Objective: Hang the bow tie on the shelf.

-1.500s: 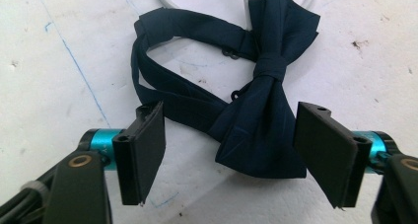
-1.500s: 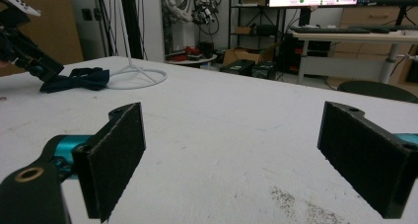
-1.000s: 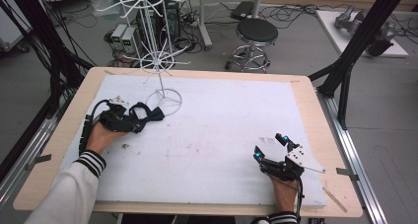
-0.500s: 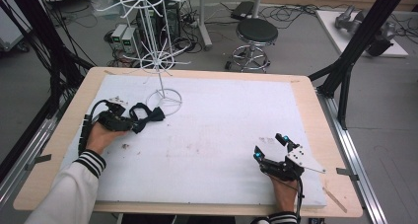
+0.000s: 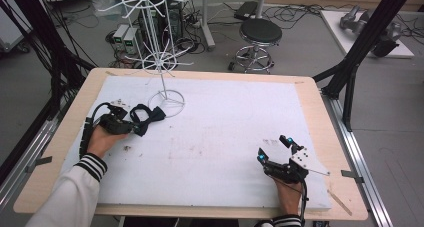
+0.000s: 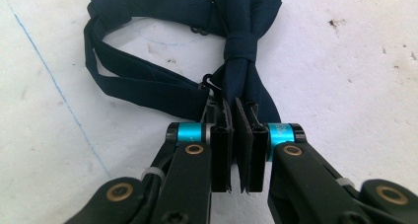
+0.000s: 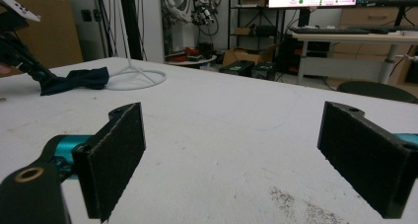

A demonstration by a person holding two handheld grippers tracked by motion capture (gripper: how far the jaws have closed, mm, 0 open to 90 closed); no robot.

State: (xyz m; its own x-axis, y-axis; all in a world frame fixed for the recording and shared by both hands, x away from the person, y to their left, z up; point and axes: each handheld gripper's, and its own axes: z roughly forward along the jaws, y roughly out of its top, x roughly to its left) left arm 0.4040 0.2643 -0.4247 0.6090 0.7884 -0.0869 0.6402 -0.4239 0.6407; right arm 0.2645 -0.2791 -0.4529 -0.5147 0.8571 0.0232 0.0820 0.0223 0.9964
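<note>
1. Workshop floor with cables, a round black stool (image 5: 260,33) and black frame posts lies beyond the table (image 5: 310,87), a pale wooden top seen from above.
2. White sheet (image 5: 225,137) covers most of the table, speckled with small dark marks and crossed by a thin blue line seen in the left gripper view.
3. White wire stand (image 5: 159,62) rises from a ring base at the far left part of the sheet, with spoked hoops at two heights.
4. Person's left sleeve (image 5: 75,197), white with dark striped cuff, reaches over the sheet's near left edge; the left hand (image 5: 102,139) carries the left gripper (image 5: 131,128).
5. Right hand (image 5: 289,194) rests near the sheet's near right edge, well apart from the stand, and carries the right gripper (image 5: 274,148).
6. Dark blue bow tie (image 5: 147,118) lies on the sheet just beside the stand's ring base, its strap (image 6: 128,81) looped flat beside it.
7. Left gripper (image 6: 241,150): jaws have just been closing and now stand together, clamped on one wing of the bow tie below its centre knot (image 6: 241,46).
8. Right gripper (image 7: 246,160): jaws stand wide apart above the bare sheet, nothing between them; the bow tie (image 7: 79,80) shows far off.
</note>
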